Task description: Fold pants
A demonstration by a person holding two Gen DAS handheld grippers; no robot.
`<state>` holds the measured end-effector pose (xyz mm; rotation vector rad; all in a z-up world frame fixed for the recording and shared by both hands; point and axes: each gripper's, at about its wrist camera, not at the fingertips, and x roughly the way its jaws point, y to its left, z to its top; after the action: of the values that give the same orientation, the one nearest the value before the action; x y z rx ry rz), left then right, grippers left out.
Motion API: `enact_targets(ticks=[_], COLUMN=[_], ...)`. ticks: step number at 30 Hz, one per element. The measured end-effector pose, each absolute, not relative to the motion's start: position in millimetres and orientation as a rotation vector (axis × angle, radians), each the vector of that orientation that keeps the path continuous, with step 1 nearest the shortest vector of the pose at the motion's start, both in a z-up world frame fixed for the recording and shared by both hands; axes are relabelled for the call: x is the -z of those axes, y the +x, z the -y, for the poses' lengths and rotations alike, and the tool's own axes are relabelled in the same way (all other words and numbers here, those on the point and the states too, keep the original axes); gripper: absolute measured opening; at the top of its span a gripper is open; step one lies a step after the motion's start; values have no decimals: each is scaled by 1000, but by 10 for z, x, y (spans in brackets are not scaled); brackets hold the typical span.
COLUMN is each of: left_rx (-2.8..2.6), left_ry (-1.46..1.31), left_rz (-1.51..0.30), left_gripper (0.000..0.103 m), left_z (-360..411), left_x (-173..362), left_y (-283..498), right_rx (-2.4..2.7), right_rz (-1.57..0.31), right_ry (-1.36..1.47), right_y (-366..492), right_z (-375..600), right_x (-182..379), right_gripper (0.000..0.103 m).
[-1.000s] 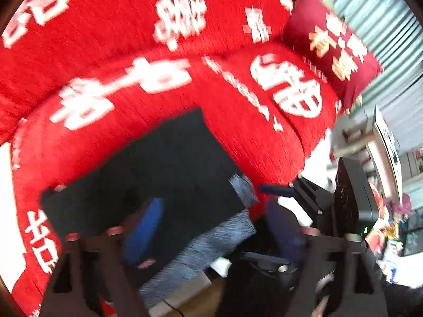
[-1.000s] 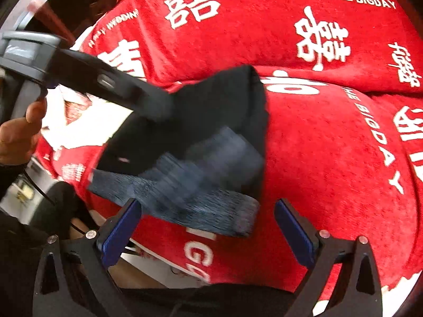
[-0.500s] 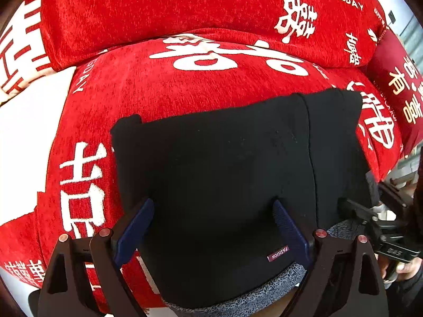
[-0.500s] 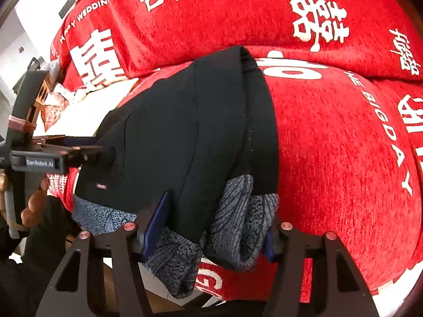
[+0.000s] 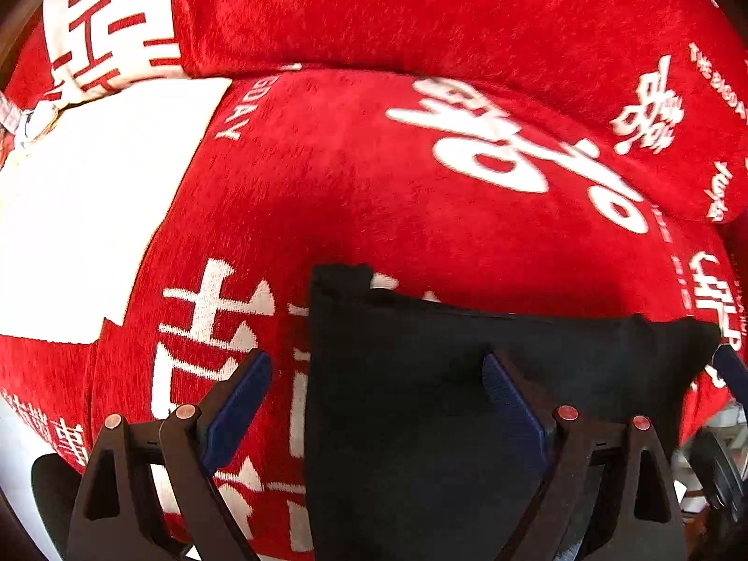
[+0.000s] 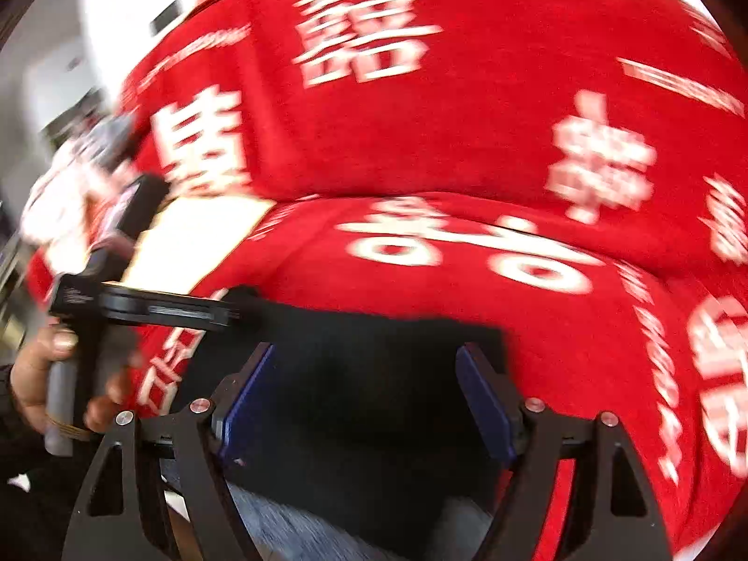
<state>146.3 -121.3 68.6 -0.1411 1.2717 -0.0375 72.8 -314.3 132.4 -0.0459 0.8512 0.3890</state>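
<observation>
Hovering both grippers over black pants [image 5: 444,402] folded on the red sofa cover [image 5: 374,196].

Left to right: your left gripper [image 5: 374,402] is spread wide, one blue pad [image 5: 236,404] over the red cover, the other over black cloth, gripping nothing. Pants lie flat at the seat's front edge, near both tools. Your right gripper [image 6: 369,402], view blurred, is likewise released, pads [image 6: 484,402] apart above the fabric. Your left hand [image 6: 44,374] shows at that view's left edge.

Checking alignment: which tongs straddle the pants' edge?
Left tongs: one finger over red sofa cover, the other over black pants; right tongs sit wholly over them.
</observation>
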Motion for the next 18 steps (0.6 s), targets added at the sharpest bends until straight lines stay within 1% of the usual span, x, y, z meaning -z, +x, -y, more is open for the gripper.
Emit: enact_targets(ticks=[2,4,7,10,12,15,18], left_rx=[45,46,40,47,57,66,109], left_ry=[-135,-148,-166,-141,-128,-136,-132], left_rz=[-1288,-1296,-1319,-1319,-1284,-1213,-1188], left_gripper=[95,102,103,103,103,103,103], left_z=[1189,1167,1184,1214,1173,1026,962], left_x=[-580,-517,-419,-440,-605,-862,-953], left_y=[1507,1550,1645,1706,1635,1366,930], right_rx=[-332,-291,-298,-280,-248,-194,-191], right_rz=[-935,-1045,-1050,-1060,-1047,-969,-923], right_ry=[-83,-38,41,13,-8,-54,-99], right_y=[998,1213,1245,1241,1167,818,354], right_z=[3098,3217,3395,3373,3329,3309,3209], right_x=[-1034,-719,-602,-620,-741,-1059,-1211], right_gripper=[81,81,81,81,81,82,88])
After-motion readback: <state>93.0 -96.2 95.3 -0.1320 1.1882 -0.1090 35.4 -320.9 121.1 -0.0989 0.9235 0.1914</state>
